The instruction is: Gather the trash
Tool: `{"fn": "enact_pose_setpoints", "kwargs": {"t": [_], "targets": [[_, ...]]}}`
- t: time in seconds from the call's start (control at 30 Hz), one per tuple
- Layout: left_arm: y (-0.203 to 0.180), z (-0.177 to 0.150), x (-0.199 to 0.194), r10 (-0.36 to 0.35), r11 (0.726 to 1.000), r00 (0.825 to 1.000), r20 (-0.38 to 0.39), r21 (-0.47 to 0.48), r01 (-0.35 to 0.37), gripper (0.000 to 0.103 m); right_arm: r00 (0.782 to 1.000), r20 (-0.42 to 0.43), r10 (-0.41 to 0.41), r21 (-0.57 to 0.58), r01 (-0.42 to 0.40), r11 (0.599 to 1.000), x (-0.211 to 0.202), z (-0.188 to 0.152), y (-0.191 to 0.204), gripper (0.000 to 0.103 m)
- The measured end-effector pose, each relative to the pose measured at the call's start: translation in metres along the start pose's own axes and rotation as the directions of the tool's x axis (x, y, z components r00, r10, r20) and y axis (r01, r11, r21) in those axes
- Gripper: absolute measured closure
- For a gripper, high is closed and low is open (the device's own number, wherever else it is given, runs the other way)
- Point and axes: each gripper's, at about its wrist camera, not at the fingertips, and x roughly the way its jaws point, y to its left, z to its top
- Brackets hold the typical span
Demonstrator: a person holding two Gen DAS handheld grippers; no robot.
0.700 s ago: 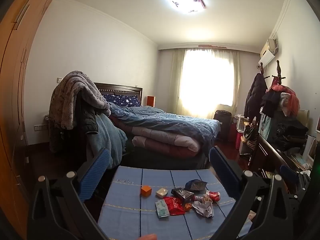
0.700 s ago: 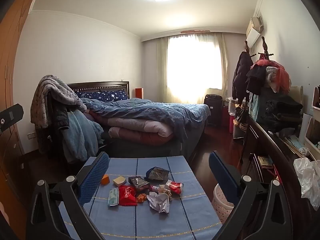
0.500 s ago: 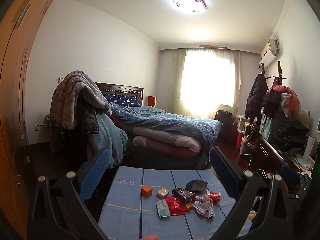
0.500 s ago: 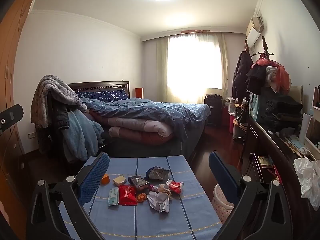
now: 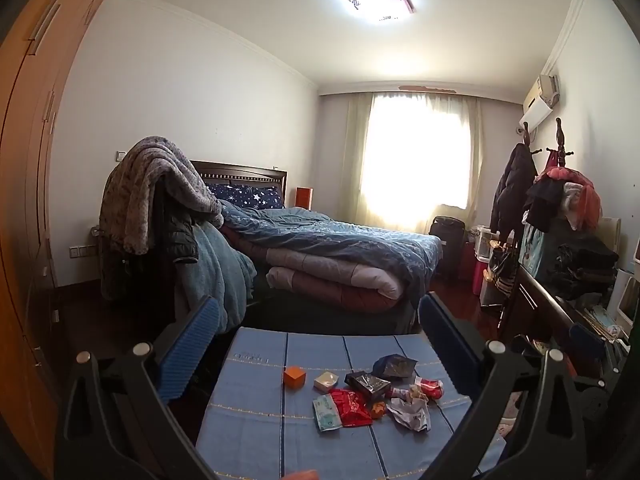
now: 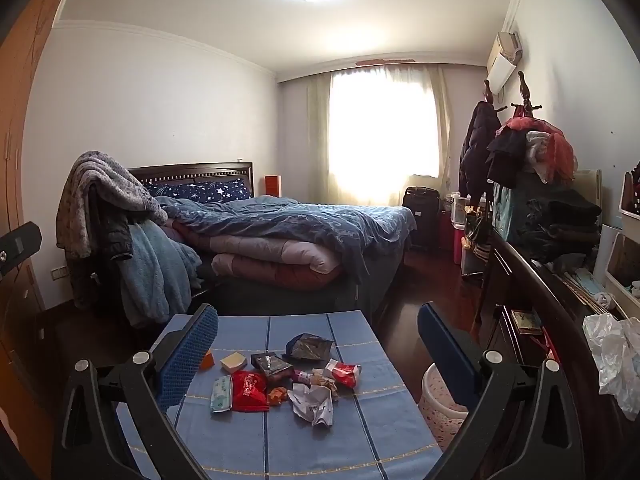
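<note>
Trash lies in a heap on the blue tablecloth [image 6: 360,432]: a red wrapper [image 6: 249,391], a crumpled white paper [image 6: 314,402], a dark foil bag [image 6: 307,347], a black packet [image 6: 272,364], a pale green packet [image 6: 222,393], a red-white wrapper [image 6: 345,372] and a yellow block [image 6: 233,361]. The same heap shows in the left wrist view with an orange cube [image 5: 295,377] and the red wrapper [image 5: 352,407]. My left gripper [image 5: 318,344] and right gripper [image 6: 318,344] are both open and empty, held above the near side of the table.
A pale wastebasket [image 6: 440,404] stands on the floor right of the table. A bed [image 6: 288,236] with quilts lies beyond, a chair draped in clothes [image 6: 108,216] at left. A dark dresser [image 6: 552,320] with clutter runs along the right wall.
Both views have drifted only slightly. The trash has not moved and both grippers stay open.
</note>
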Motion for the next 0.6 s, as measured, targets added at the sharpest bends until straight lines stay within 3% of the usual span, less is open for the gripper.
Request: {"fn": "enact_pose_setpoints", "kwargs": {"t": [0.6], "targets": [[-0.0002,-0.0017,0.0037,0.001,1.0,1.0,-0.005,0.005,-0.001,0.003,1.0,0.005,-0.011,0.011,0.011,1.0,-0.0016,-0.0004,-0.0067,0.004]]}}
